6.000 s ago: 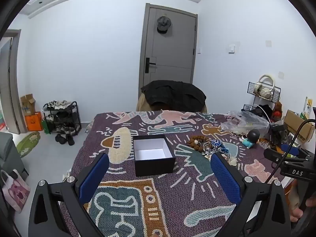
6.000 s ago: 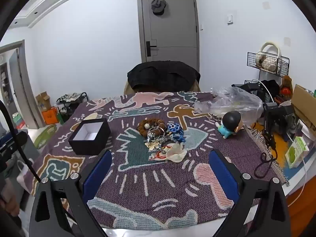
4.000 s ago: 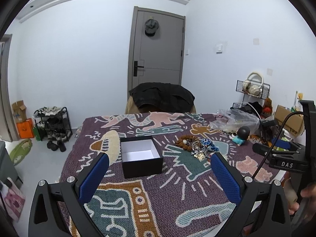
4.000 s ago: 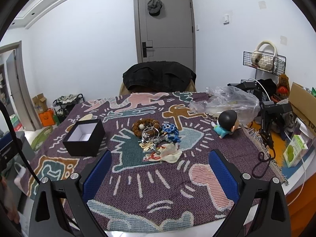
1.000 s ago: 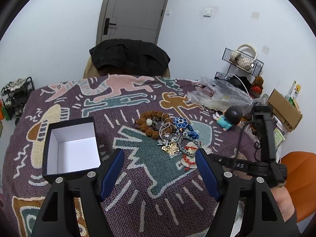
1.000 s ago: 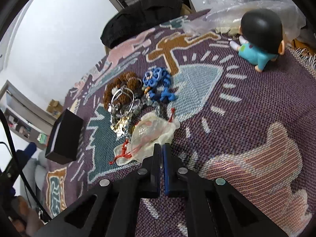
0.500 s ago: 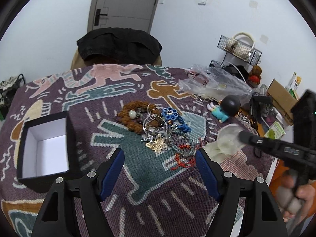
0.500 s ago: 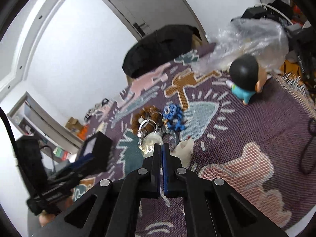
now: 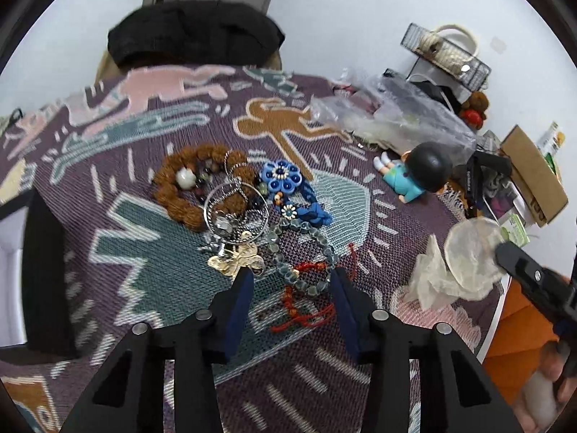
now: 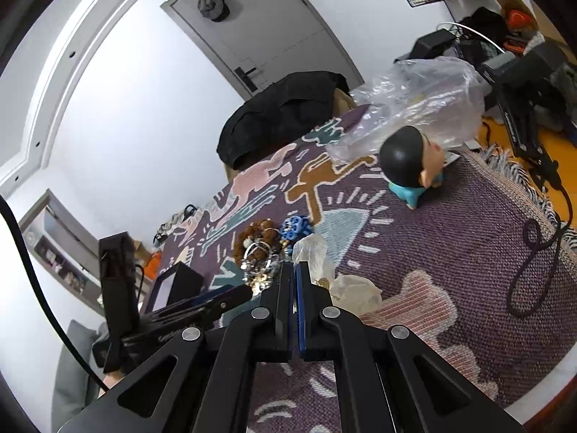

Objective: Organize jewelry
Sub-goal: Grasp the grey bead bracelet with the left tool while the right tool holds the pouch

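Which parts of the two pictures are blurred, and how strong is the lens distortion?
Left wrist view: the black box at the left edge and the chair behind are smeared, while the jewelry pile is fairly sharp. Right wrist view: mostly sharp; the door and ceiling lines bend strongly, and black corners frame both.

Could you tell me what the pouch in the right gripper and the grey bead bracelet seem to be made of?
Pouch: probably sheer organza-like fabric; it is translucent, creased and off-white. Grey bead bracelet: likely glass or polished stone; its beads look glossy and half-clear, though blur leaves this open.
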Demonstrator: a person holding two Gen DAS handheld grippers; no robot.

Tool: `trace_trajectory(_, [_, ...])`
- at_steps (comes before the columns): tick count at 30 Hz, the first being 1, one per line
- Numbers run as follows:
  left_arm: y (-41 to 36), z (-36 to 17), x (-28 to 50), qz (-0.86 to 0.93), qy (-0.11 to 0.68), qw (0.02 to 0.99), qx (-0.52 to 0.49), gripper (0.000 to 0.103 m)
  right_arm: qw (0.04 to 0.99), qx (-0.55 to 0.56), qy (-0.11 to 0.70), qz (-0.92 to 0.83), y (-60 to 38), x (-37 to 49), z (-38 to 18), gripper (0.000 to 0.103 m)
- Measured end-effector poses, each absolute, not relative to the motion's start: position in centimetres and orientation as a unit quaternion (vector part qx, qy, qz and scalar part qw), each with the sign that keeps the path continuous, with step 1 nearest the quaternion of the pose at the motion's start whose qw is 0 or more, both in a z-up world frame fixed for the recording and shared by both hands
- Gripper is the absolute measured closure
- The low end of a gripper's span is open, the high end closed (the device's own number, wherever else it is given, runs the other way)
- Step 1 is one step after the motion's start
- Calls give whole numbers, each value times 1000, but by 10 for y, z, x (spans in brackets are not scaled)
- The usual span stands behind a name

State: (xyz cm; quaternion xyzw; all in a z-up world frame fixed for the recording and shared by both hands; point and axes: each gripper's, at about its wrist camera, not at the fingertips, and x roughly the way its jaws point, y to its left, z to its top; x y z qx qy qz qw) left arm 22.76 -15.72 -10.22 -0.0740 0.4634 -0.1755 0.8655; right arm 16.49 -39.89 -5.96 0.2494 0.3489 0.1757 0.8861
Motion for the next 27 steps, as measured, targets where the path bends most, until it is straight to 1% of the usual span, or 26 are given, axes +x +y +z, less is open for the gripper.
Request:
trace_trajectory(3, [-159,-106,235,-167,472,861,-86,61,884,255,350,173,-405,165,-63,100])
trace_trajectory(8, [-156,-113,246,-152,490,852,-106,70,885,257,347,171,-409,164,-61,100])
trace_trajectory(10, [-158,-115,250,-150,493,850,-109,70,886,256,347,171,-408,164,-61,100])
trace_trajectory(12, [-161,-117,254,-145,496,850,-105,72,887,254,346,170,-407,164,-61,100])
trace_trajectory(14, [-164,-119,258,-140,500,849,-98,76,887,254,346,170,-407,163,-61,100])
trace_trajectory(24, [-179,-127,277,-130,509,849,-50,84,885,252,353,168,-407,165,-65,100])
trace_trajectory(25, [-179,-127,278,-126,511,849,-45,90,885,252,354,168,-406,166,-65,100])
trace_trajectory(26, [-178,-127,279,-121,512,850,-41,94,884,253,355,168,-406,166,-66,100])
trace_trajectory(27, [-177,-128,279,-124,512,849,-45,94,883,254,357,168,-406,167,-66,100])
